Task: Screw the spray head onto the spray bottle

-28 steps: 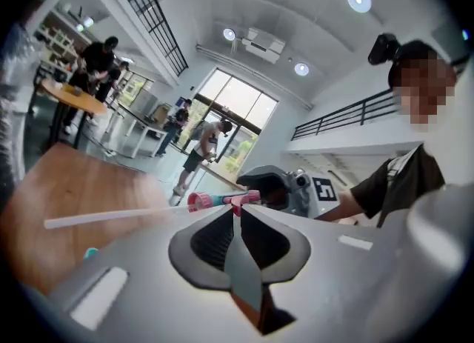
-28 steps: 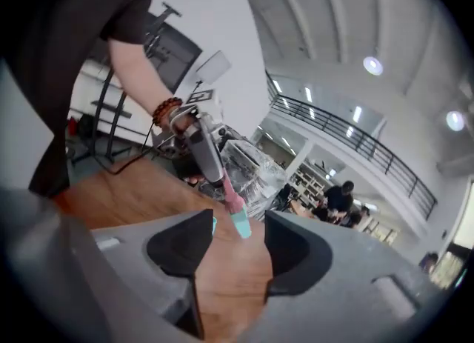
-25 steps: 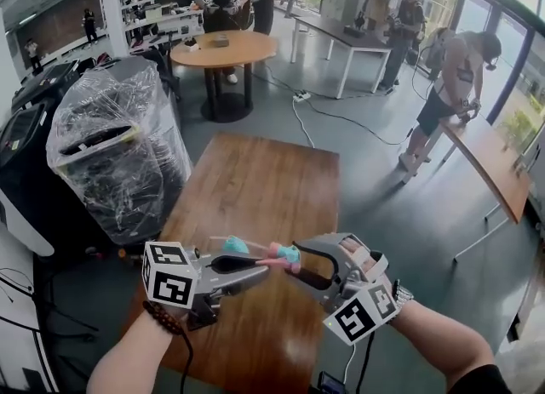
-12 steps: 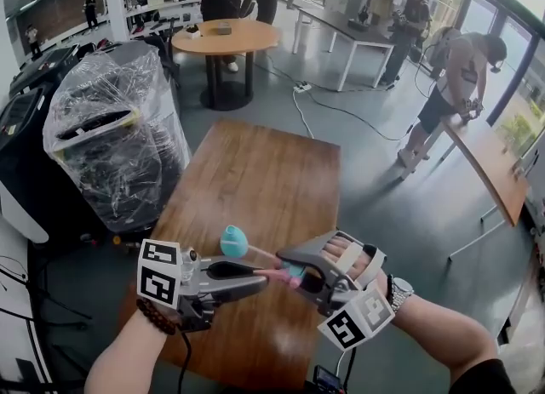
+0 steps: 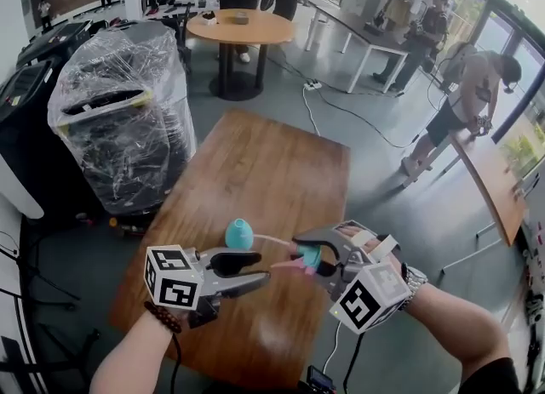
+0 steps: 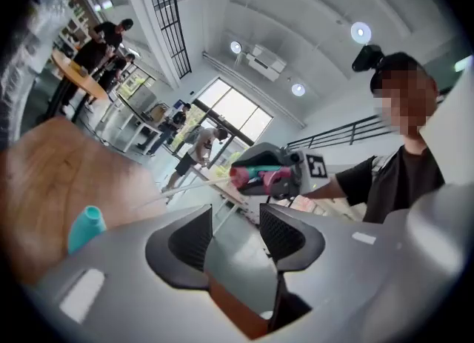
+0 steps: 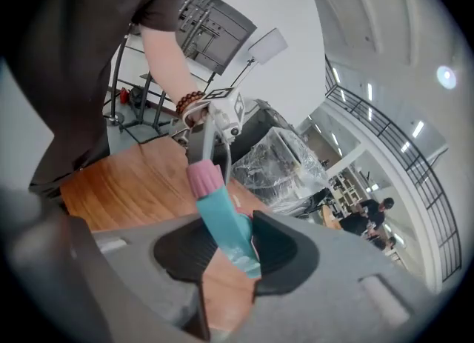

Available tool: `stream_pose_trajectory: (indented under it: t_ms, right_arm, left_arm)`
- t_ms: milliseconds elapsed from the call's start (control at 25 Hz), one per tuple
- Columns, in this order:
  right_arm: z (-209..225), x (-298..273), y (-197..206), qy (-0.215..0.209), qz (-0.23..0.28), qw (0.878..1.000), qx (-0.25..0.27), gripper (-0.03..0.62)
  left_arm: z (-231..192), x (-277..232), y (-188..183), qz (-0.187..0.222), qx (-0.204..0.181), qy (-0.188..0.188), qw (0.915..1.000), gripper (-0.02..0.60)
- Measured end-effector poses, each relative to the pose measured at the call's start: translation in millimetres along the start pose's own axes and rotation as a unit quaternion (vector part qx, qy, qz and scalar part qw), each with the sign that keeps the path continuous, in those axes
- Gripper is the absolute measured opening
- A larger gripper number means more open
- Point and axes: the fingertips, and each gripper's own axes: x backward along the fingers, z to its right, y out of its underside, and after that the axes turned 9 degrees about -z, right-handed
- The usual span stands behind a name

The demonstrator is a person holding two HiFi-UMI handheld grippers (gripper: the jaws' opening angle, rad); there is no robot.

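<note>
A small teal spray bottle (image 5: 239, 233) stands on the wooden table (image 5: 255, 162), seen low at the left of the left gripper view as well (image 6: 85, 227). My right gripper (image 5: 311, 258) is shut on the teal and pink spray head (image 5: 305, 259), whose teal body is pinched between the pads (image 7: 226, 223). A thin white dip tube (image 5: 272, 238) runs from the head toward the bottle. My left gripper (image 5: 255, 270) sits just left of the spray head; its jaws are opening and nothing is between them (image 6: 235, 219).
A plastic-wrapped machine (image 5: 119, 120) stands left of the table. Beyond it are a round table (image 5: 238, 26) and several people. A second wooden table (image 5: 494, 179) and a bent-over person are at the right. A cable (image 5: 341, 116) lies on the floor.
The left gripper's jaws, shut beside the pink end of the spray head before, have parted. Both grippers have shifted a little to the right.
</note>
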Motion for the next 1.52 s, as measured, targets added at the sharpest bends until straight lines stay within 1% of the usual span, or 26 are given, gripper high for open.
stream_pose_trajectory:
  t_ms: [80,160,240,360,400,440,480,560,640,720,1040,1120,1200,1240,1320,1400,1520]
  right_arm:
    - [9.8,-6.2,0.2,-0.017,-0.015,1.000,-0.009,0.120]
    - [15.9,-13.6,0.8,-0.031,-0.031,0.999,-0.003,0.120]
    - [18.2,-21.4,2.5,-0.042,-0.049,0.998,0.014,0.120]
    - [18.3,-31.7,2.0,-0.063,-0.071,0.995,0.043,0.120]
    - [18.5,-35.1,1.2,-0.071,-0.077,0.993,0.053,0.120]
    - [19.4,-38.3,0.3,-0.078,-0.085,0.991,0.061,0.120]
    - [20.5,-42.1,-0.6,-0.084,-0.092,0.990,0.069,0.120]
    - [21.6,-51.1,-2.0,-0.095,-0.103,0.987,0.083,0.120]
    - [25.2,-57.0,-4.2,-0.102,-0.119,0.983,0.097,0.120]
    - [25.4,-63.0,-3.8,-0.110,-0.126,0.980,0.109,0.120]
    - [27.9,-84.5,-1.5,-0.129,-0.144,0.971,0.142,0.120]
    - [26.1,-91.7,3.6,-0.136,-0.147,0.968,0.152,0.120]
    - [25.9,-98.4,7.9,-0.142,-0.150,0.966,0.157,0.120]
    - [25.9,-101.5,9.4,-0.146,-0.150,0.965,0.158,0.120]
    - [24.9,-108.2,11.1,-0.155,-0.150,0.963,0.160,0.120]
    - [21.4,-116.1,12.9,-0.166,-0.149,0.961,0.164,0.120]
    - [13.8,-127.0,17.1,-0.185,-0.144,0.958,0.166,0.120]
  left_arm:
    - [-23.0,4.4,11.7,-0.011,-0.018,-0.062,0.9978,0.227]
    - [-46.5,8.5,23.0,-0.026,-0.040,-0.131,0.9902,0.272]
    - [-71.4,12.0,32.3,-0.039,-0.062,-0.202,0.9766,0.327]
    - [-106.8,16.5,40.0,-0.039,-0.082,-0.293,0.9517,0.390]
    - [-118.0,17.5,42.0,-0.037,-0.089,-0.318,0.9433,0.413]
    - [-129.4,18.3,44.4,-0.036,-0.096,-0.339,0.9351,0.422]
    - [-141.3,19.0,47.4,-0.038,-0.104,-0.358,0.9271,0.453]
    - [-164.2,19.3,54.7,-0.047,-0.117,-0.387,0.9136,0.471]
    - [-183.9,15.2,62.4,-0.053,-0.122,-0.403,0.9053,0.499]
    - [-199.4,7.0,69.8,-0.057,-0.125,-0.411,0.9012,0.528]
    - [-234.3,-25.8,93.6,-0.088,-0.128,-0.405,0.9010,0.534]
    - [-240.6,-31.9,99.1,-0.100,-0.128,-0.404,0.9000,0.521]
    - [-245.7,-36.4,102.9,-0.112,-0.129,-0.403,0.8990,0.488]
    - [-247.6,-37.6,104.1,-0.116,-0.130,-0.404,0.8982,0.482]
    - [-249.5,-38.9,104.6,-0.121,-0.133,-0.405,0.8963,0.430]
    - [-248.1,-40.2,102.5,-0.126,-0.141,-0.407,0.8935,0.423]
    - [-240.6,-42.4,95.9,-0.135,-0.162,-0.412,0.8866,0.419]
